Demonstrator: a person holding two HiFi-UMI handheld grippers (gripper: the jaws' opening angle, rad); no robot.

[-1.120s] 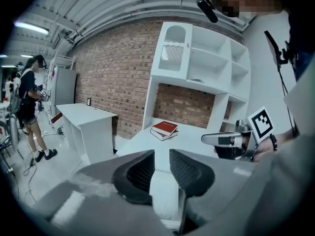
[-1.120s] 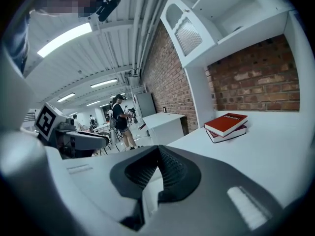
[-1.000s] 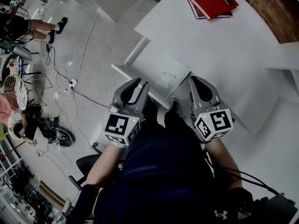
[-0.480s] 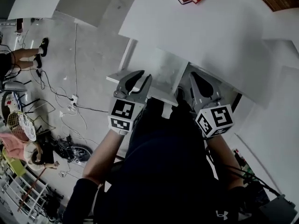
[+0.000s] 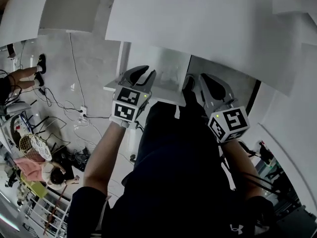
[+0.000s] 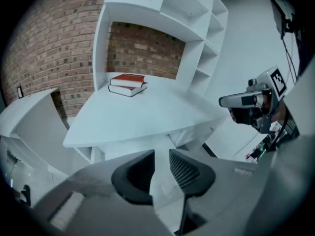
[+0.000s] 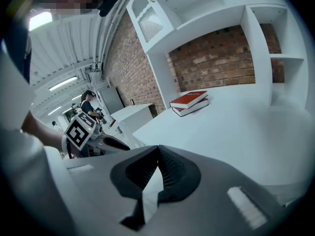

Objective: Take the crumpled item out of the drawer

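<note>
The white drawer [image 5: 163,58] stands pulled out under the front edge of the white desk [image 5: 208,24]. Inside it I make out only a faint pale shape [image 5: 171,76], too dim to name. My left gripper [image 5: 147,71] hangs over the drawer's left part, open, with an empty gap between its pads [image 6: 161,154]. My right gripper [image 5: 203,78] is by the drawer's right side; its fingertips meet [image 7: 157,149] with nothing held. Each gripper shows in the other's view: the right gripper [image 6: 251,102] and the left gripper [image 7: 93,132].
Two red books [image 6: 128,82] [image 7: 189,101] lie at the back of the desk under white shelves [image 6: 206,14] on a brick wall. A white cabinet [image 5: 59,9] stands at the left. Cables [image 5: 74,108] and people [image 5: 25,78] are on the grey floor. My legs [image 5: 173,152] fill the middle.
Both grippers have sunk from desk height to the drawer below the desk edge. The view has tipped, so the desk top and the books have slid up to the picture's top.
</note>
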